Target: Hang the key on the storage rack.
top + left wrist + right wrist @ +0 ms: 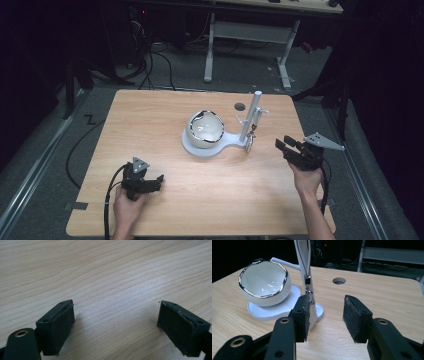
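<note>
Tongs by a white stand
Right tongs gape empty near the stand; left tongs gape over bare surface.

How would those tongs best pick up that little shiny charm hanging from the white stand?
Probably pinch the dangling charm across its thin sides, coming level from the right tongs' side. It hangs freely beside the white post, with open table on that side; the bowl blocks the other.

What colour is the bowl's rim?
Shiny silver, on the white egg-shaped ceramic bowl; clearest in the right gripper view.
</note>
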Demonstrator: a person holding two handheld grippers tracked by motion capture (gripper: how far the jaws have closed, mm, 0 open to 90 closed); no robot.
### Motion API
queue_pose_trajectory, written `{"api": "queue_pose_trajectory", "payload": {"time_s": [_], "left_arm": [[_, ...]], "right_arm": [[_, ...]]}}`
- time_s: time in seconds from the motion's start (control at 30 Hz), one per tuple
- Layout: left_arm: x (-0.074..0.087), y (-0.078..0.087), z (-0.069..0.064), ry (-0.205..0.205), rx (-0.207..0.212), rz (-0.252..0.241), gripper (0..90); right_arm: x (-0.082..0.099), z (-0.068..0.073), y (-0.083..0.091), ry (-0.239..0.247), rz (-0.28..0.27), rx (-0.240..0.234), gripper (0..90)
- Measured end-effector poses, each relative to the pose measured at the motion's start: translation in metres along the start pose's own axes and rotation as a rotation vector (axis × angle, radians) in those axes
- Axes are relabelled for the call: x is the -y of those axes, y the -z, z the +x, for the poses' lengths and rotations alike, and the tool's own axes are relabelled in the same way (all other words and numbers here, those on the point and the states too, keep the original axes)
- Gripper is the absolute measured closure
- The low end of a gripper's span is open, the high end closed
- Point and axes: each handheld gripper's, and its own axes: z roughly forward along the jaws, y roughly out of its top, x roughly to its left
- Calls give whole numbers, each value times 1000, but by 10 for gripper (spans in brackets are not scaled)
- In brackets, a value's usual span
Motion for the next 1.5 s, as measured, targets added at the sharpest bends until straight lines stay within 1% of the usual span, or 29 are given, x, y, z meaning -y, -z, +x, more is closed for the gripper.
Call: {"api": "queue_pose_trajectory", "payload": {"time_s": [0.17, 0.4, 0.77, 1.07, 1.23, 1.5], "left_arm": [[0, 0, 0, -1, 1, 0, 144], [0, 0, 0, -1, 1, 0, 144], [0, 0, 0, -7, 8, -1, 145], [0, 0, 0, -9, 10, -1, 144], [0, 0, -1, -8, 10, -1, 144], [0, 0, -1, -9, 10, 0, 144]], "right_arm": [[3, -1, 9, -3, -9, 5, 575], [11, -3, 12, -23, -18, 0, 575], [27, -4, 15, -33, 1, 1, 581], [36, -5, 14, -43, 21, 5, 582], [41, -5, 11, -41, 34, 8, 582], [47, -5, 8, -52, 51, 10, 593]]}}
